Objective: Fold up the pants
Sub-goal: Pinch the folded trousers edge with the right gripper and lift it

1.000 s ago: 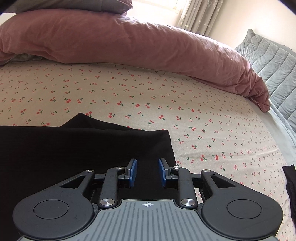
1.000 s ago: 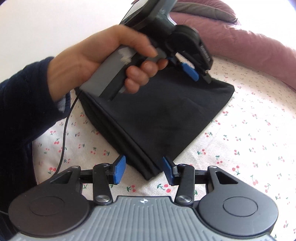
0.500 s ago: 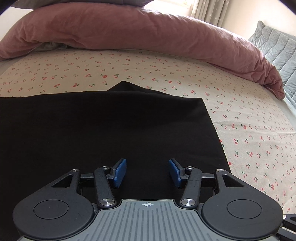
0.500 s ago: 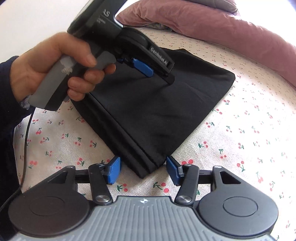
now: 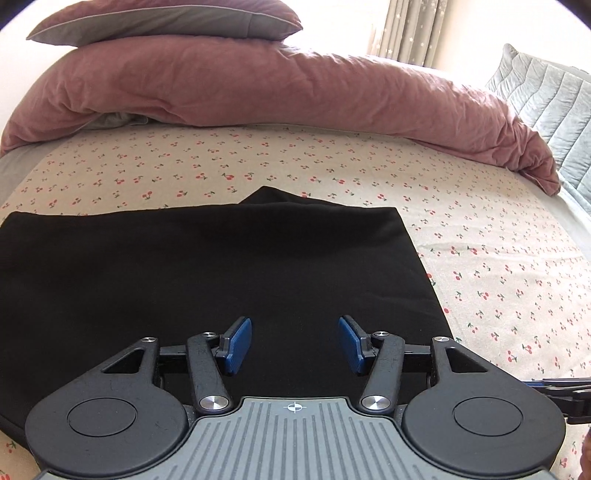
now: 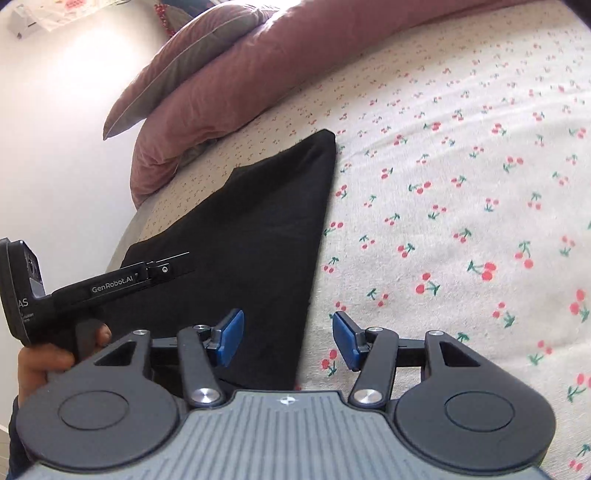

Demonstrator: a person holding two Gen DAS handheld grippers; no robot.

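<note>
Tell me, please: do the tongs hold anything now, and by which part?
Nothing is held. Both the left tongs and the right tongs are open above the folded black pants.

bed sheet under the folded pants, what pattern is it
Small red cherries on the cream bed sheet, clearest in the right wrist view.

The black pants [image 5: 207, 273] run off the left wrist view's left edge, their near hem hidden behind the left gripper [image 5: 294, 345]. Beside the pants in the right wrist view, the left hand [image 6: 44, 363] is cut off, and wall papers [image 6: 55, 14], possibly posters, blur out.
</note>
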